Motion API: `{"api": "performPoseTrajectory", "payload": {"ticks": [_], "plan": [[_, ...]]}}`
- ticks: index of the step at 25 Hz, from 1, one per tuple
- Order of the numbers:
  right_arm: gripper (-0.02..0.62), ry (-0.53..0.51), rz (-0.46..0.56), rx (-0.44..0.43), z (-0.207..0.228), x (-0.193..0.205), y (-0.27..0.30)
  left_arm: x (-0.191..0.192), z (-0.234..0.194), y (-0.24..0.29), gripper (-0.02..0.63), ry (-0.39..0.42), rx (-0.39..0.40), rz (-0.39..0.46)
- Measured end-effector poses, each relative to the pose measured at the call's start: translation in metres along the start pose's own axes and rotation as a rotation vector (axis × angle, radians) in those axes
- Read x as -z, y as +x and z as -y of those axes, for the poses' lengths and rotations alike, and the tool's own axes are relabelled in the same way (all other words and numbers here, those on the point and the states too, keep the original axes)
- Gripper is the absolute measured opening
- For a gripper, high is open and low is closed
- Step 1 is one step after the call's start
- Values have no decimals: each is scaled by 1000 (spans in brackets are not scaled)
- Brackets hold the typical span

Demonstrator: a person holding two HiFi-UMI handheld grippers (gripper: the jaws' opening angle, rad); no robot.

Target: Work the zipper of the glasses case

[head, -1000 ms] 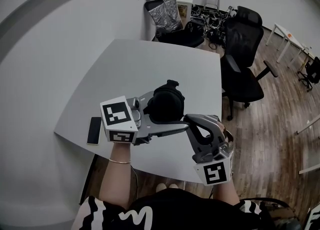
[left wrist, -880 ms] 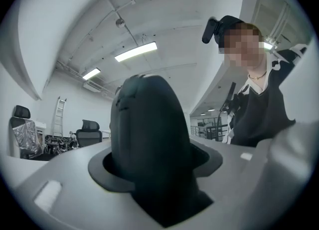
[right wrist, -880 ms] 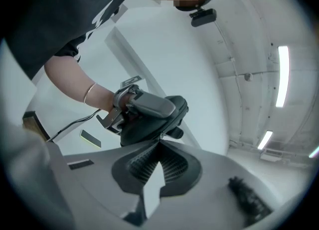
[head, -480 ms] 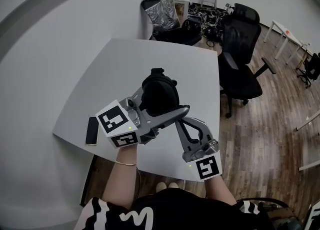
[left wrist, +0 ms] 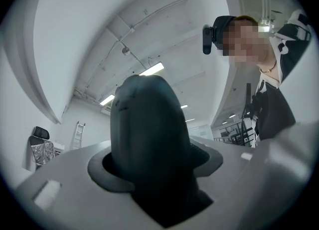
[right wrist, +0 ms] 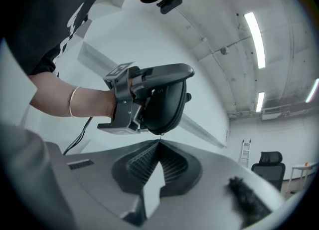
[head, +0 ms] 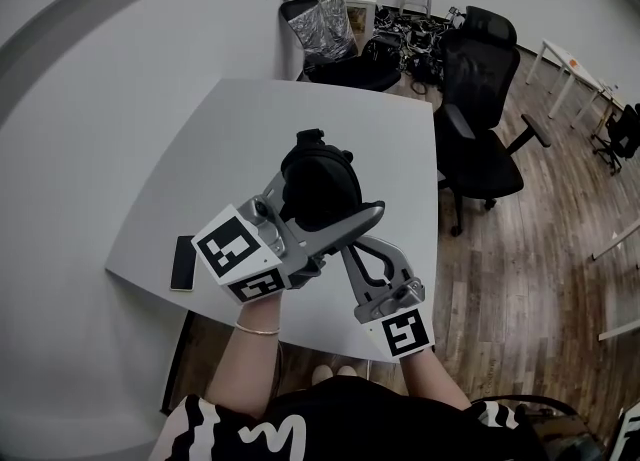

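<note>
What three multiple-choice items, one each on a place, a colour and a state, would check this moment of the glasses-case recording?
1. Where does the phone lie?
A. at the left edge of the table
B. on a chair seat
C. on the wooden floor

2. What colour is the glasses case?
A. white
B. black
C. red

3. What is the state of the left claw?
A. open and empty
B. set down flat on the table
C. shut on the glasses case

Answers:
1 A: the head view shows the phone flat on the table beside its left edge.
2 B: the case looks black in all three views.
3 C: the left gripper view shows the case standing between the jaws, and the head view shows it held up above the table.
</note>
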State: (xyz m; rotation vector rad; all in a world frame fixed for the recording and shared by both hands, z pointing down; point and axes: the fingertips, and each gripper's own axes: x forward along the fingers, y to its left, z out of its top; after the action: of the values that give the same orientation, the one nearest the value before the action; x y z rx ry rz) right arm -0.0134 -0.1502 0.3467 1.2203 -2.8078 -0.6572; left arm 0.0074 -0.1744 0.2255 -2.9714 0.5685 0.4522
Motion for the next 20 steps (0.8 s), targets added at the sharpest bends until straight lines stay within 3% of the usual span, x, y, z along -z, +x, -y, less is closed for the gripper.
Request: {"api": "performPoseTrajectory", "payload": {"ticks": [8, 10, 14, 16, 20], "plan": [[5, 145, 11, -36, -5, 3, 8, 6, -7, -4, 313, 38, -62, -39], [5, 128, -1, -60, -11, 7, 6, 4, -11, -11, 314, 53, -110, -27], [5, 27, -154, -137, -32, 44, 2, -5, -31, -43, 316, 107, -268, 1], [5, 52, -158, -85, -20, 47, -1, -5, -37, -53, 316, 110, -319, 13], [5, 140, -112, 72, 28, 9, -2, 8, -35, -58, 316, 110, -364, -2]]}}
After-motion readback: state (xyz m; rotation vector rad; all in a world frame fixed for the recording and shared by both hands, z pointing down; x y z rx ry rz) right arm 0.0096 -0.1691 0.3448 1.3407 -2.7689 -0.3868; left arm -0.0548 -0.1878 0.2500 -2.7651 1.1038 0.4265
